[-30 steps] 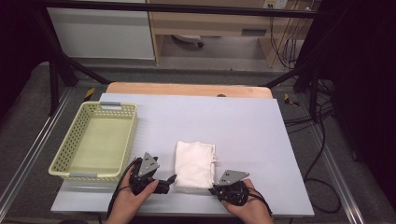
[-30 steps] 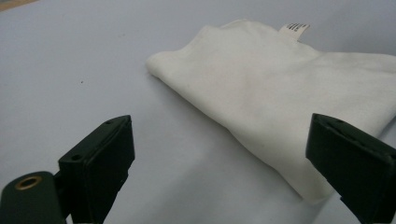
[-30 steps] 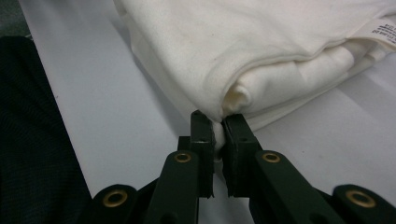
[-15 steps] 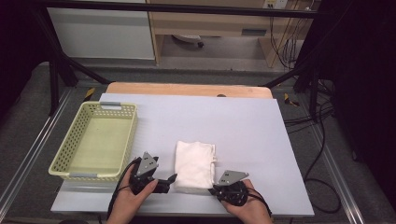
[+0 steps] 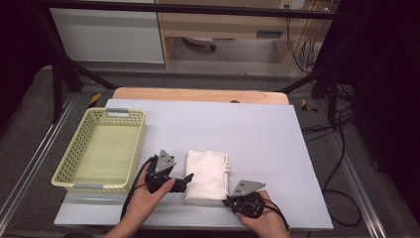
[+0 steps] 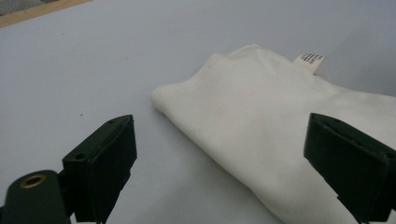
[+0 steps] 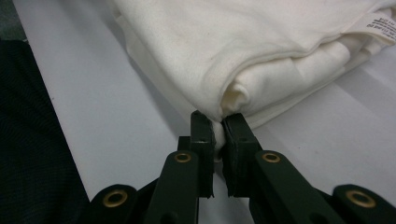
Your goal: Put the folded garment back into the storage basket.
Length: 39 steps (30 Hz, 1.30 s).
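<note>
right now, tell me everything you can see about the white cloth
The white cloth is a folded, soft-looking fabric, stacked in several layers, lying flat on the table right of the basket. A small printed label sticks out at one edge. The right gripper is shut on its near corner; the left gripper is open around its left edge.

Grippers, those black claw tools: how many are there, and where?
2. The left gripper is at the left edge of the folded white cloth, jaws open. The right gripper pinches the cloth's near right corner.
</note>
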### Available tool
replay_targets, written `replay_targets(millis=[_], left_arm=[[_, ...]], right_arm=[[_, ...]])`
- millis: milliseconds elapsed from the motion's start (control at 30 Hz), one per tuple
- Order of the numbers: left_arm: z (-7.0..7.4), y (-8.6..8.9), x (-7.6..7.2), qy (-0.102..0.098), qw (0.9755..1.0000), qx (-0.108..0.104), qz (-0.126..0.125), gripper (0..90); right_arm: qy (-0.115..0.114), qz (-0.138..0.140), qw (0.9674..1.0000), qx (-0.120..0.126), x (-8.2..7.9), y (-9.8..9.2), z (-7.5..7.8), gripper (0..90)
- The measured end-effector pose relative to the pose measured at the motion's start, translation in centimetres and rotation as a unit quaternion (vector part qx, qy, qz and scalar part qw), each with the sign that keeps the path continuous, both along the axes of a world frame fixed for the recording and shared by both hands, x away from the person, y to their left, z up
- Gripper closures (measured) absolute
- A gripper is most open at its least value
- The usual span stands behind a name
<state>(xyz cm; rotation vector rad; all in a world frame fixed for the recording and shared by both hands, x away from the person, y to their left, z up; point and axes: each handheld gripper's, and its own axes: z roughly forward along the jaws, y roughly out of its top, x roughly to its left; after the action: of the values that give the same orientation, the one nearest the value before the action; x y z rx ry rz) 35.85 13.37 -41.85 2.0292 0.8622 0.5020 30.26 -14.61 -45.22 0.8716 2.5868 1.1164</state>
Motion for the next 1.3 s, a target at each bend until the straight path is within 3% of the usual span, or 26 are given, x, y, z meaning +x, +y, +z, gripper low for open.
replay_targets(millis=[133, 267, 433, 633, 967, 1133, 1300], left_arm=[[-0.2, -1.2, 0.5, -0.001, 0.9999, 0.011, -0.009, 9.6], [-0.4, -1.6, 1.8, 0.015, 0.9998, 0.013, -0.001, 9.7], [-1.1, -1.3, 3.8, 0.046, 0.9986, 0.002, 0.028, 11.1], [-0.6, -0.9, 5.7, 0.047, 0.9972, -0.006, 0.058, 12.5], [-1.0, -2.6, 7.0, 0.057, 0.9973, 0.011, 0.045, 13.1], [-1.2, -3.1, 7.6, 0.052, 0.9976, 0.019, 0.042, 13.2], [-1.7, -3.2, 8.2, 0.070, 0.9958, 0.035, 0.048, 13.7]], right_arm=[[0.002, 0.003, 1.0000, 0.000, 0.0, 0.0, 0.0, 83.8], [0.000, 0.005, 1.0000, -0.005, 0.0, 0.1, 0.0, 83.6], [-0.003, 0.007, 0.9999, -0.006, 0.0, 0.1, 0.0, 83.5], [-0.003, 0.011, 0.9999, -0.010, 0.0, 0.1, 0.0, 83.2], [-0.006, 0.016, 0.9998, -0.012, 0.0, 0.2, 0.0, 82.8], [-0.005, 0.014, 0.9998, -0.012, 0.1, 0.2, 0.0, 82.8], [-0.005, 0.015, 0.9998, -0.012, 0.1, 0.2, 0.0, 82.8]])
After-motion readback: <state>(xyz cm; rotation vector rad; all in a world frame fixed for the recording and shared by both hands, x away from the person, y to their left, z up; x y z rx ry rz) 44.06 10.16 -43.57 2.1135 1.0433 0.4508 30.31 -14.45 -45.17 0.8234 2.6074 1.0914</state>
